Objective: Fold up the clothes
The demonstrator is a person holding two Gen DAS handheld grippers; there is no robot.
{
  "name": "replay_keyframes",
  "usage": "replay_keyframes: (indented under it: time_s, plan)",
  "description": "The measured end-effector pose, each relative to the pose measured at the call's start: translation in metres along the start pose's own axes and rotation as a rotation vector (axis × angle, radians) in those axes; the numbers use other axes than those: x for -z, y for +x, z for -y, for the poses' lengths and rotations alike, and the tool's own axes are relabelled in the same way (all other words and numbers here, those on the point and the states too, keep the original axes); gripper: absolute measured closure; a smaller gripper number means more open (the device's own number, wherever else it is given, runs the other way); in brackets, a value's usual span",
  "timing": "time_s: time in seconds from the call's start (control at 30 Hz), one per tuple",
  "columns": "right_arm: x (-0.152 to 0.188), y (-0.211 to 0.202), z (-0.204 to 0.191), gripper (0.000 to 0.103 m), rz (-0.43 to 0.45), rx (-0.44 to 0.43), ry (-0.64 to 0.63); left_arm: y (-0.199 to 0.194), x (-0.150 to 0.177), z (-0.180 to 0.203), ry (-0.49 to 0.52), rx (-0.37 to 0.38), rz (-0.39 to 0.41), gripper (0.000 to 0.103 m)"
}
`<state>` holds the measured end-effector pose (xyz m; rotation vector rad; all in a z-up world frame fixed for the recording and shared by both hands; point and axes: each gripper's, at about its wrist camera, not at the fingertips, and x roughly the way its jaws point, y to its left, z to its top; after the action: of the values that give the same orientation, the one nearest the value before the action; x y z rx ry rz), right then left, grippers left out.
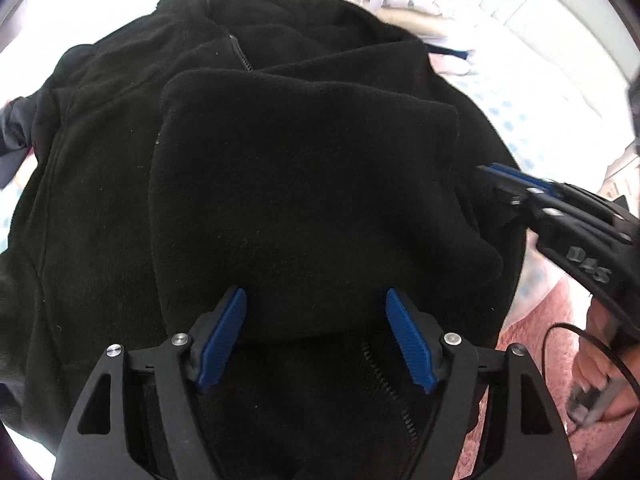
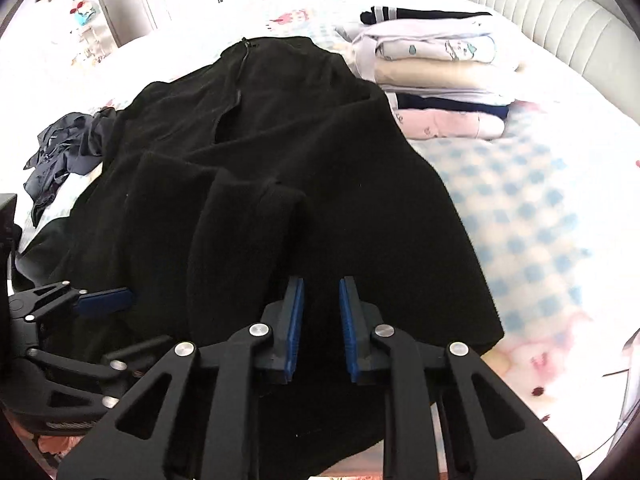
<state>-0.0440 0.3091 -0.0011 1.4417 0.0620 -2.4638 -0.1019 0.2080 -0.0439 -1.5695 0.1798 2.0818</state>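
Left wrist: left gripper [image 1: 316, 340] wide open, empty, over black fleece jacket [image 1: 280, 184]; right gripper [image 2: 321, 330] narrowly parted, grip unclear.

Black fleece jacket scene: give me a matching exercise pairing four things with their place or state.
Things:
1. black fleece jacket
2. stack of folded clothes
3. crumpled dark garment
4. left hand-held gripper

Places or states:
A. piled neatly near the padded headboard
B. bunched up on the jacket's left
C. spread across the bed, zipper showing
D. open wide over the fleece

Pairs: 1-C, 2-A, 3-B, 4-D
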Motion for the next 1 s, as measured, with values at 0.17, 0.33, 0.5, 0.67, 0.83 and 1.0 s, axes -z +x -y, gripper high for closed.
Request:
replay_keyframes:
  time_s: [0.17, 0.33, 0.5, 0.67, 0.83, 1.0]
  plan:
    - [0.004, -0.007, 0.001, 0.042, -0.040, -0.138, 0.035, -0.006, 0.005, -0.007, -0.054, 0.019, 0.014, 0.028]
    - [0.009, 0.020, -0.010, 0.024, -0.108, -0.148, 0.009, -0.020, 0.017, -0.021, -0.112, 0.030, 0.025, 0.028]
    - [0.007, 0.029, -0.018, 0.076, -0.076, -0.123, -0.025, -0.031, 0.020, -0.029, -0.133, 0.030, 0.040, 0.028]
    - [-0.007, 0.012, -0.019, 0.090, 0.000, -0.122, -0.090, -0.040, 0.018, -0.030, -0.144, 0.039, 0.061, 0.028]
    - [-0.026, -0.011, -0.002, 0.090, 0.107, -0.001, -0.086, -0.051, 0.021, -0.031, -0.136, 0.082, 0.117, 0.028]
    - [-0.013, 0.012, 0.018, 0.077, 0.035, 0.054, -0.033, -0.062, 0.023, -0.031, -0.128, 0.125, 0.173, 0.028]
